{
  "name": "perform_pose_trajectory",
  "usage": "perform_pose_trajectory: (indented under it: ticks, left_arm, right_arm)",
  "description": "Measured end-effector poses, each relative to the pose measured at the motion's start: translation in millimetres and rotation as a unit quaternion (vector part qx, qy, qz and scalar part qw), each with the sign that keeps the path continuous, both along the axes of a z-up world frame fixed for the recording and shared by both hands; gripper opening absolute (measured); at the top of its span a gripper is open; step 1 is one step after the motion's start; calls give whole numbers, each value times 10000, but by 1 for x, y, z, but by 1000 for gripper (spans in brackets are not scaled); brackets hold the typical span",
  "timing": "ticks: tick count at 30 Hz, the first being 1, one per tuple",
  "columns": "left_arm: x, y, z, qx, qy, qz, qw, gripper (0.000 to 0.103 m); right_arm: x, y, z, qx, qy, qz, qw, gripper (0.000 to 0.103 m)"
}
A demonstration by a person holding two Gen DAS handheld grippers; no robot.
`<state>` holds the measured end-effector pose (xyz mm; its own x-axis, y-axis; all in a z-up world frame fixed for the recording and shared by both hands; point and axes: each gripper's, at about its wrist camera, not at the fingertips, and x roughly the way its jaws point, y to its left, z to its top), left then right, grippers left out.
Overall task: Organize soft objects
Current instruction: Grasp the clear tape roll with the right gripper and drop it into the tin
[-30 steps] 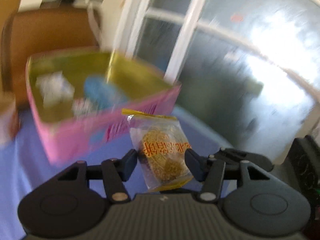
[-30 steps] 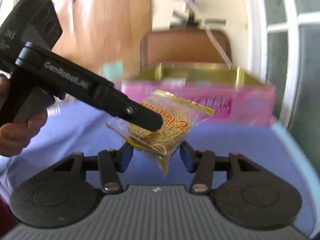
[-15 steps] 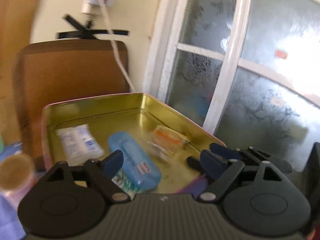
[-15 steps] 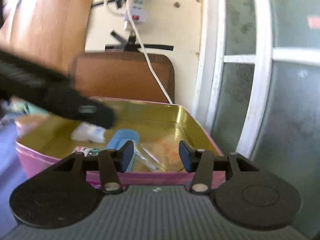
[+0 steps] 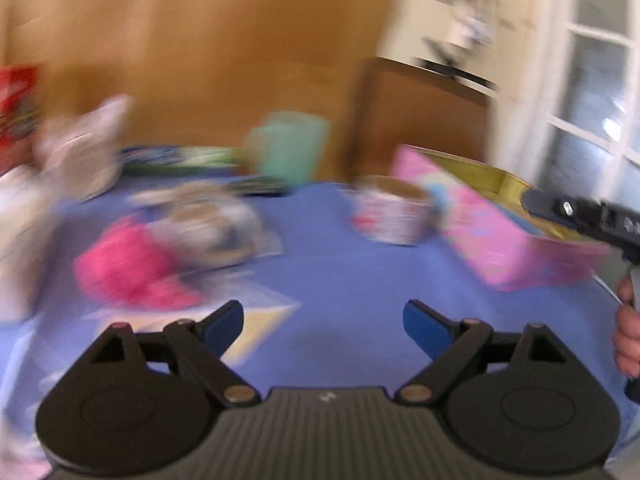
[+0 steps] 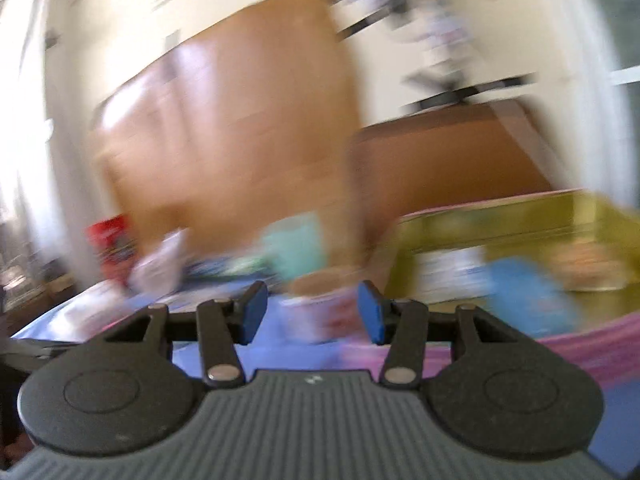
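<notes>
Both grippers swung left off pink tin (image 5: 496,236); left (image 5: 323,322) & right (image 6: 312,306) jaws wide apart, nothing held.

Bare blue tabletop (image 5: 344,280) ahead of left gripper (image 5: 323,322): passable. Obstacles: pink pouch (image 5: 128,272) left, patterned cup (image 5: 390,214) centre, pink tin (image 5: 492,240) right, right gripper (image 5: 580,216) over the tin.
</notes>
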<state>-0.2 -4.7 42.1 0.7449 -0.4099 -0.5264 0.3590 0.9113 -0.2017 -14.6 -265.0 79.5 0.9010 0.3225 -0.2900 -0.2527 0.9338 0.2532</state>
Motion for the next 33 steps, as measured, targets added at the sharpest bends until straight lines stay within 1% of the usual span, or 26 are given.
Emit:
perform_pose_trajectory:
  ticks: [2,3,5,6,8,9,10,14,15,16,17,18,19,20,21,23,25,27,28,29,30,31,32,33]
  left_arm:
    - [2,34,-3,-188,47,392,9990,90]
    - [5,52,-3,-353,62,553,9978,90]
    - [6,78,-6,-615,39,783,9950,90]
    - [5,88,-8,-687,30,849,9940,90]
    - [8,99,-14,-905,104,867,9921,90]
    - [13,103,-16,-1071,187,812,9907,90]
    - [15,104,-15,-1154,159,764,9903,90]
    - [13,98,-14,-1120,70,527,9923,90]
    - [11,95,-14,-1084,26,481,9929,90]
    - [10,94,-15,-1057,4,463,9933,91]
    - [11,91,-15,-1042,-7,452,9935,91]
    - [11,91,-16,-1050,-17,450,9935,91]
    - [9,92,-16,-1078,-24,451,9931,91]
    - [9,94,-16,-1138,-27,451,9925,91]
    - [8,95,-16,-1187,-28,456,9919,92]
    - [8,98,-17,-1279,-3,467,9907,92]
    - [9,99,-17,-1340,18,455,9899,92]
    - [8,100,-16,-1400,21,399,9893,92]
    - [8,100,-15,-1434,34,355,9890,92]
    - [7,99,-14,-1452,50,331,9888,92]
    - [6,98,-12,-1481,73,324,9884,92]
    - [5,97,-11,-1548,99,302,9874,92]
    - [6,96,-8,-1654,148,253,9858,92]
    - [8,93,-6,-1733,213,209,9844,92]
  right_arm:
    - [26,22,-2,24,339,327,9989,52]
    - [37,34,-5,42,472,475,9977,52]
    - [56,54,-8,53,660,620,9959,52]
    - [70,63,-11,81,782,665,9947,52]
    - [94,77,-18,81,1011,647,9927,52]
    - [103,83,-21,18,1099,591,9922,51]
    - [113,89,-25,-76,1162,537,9917,51]
    - [145,118,-39,-539,1390,456,9878,51]
    - [151,124,-45,-662,1460,439,9861,49]
    - [156,127,-50,-798,1559,388,9838,42]
    - [158,127,-54,-741,1646,360,9829,26]
    - [156,123,-54,-556,1699,344,9833,16]
    - [152,121,-51,-501,1758,265,9828,14]
    - [145,120,-48,-550,1751,220,9828,11]
    - [132,115,-43,-589,1695,236,9835,9]
    - [112,104,-38,-511,1761,343,9825,9]
    - [85,90,-34,-461,1825,423,9812,3]
    - [52,76,-30,-516,1809,505,9809,2]
    - [44,74,-31,-583,1822,570,9799,2]
    - [32,73,-30,-758,1812,592,9787,3]
    - [24,73,-31,-923,1711,563,9793,7]
    - [15,72,-29,-1053,1550,500,9810,9]
    - [9,71,-28,-1138,1366,478,9829,13]
    - [4,71,-27,-1184,1225,516,9840,21]
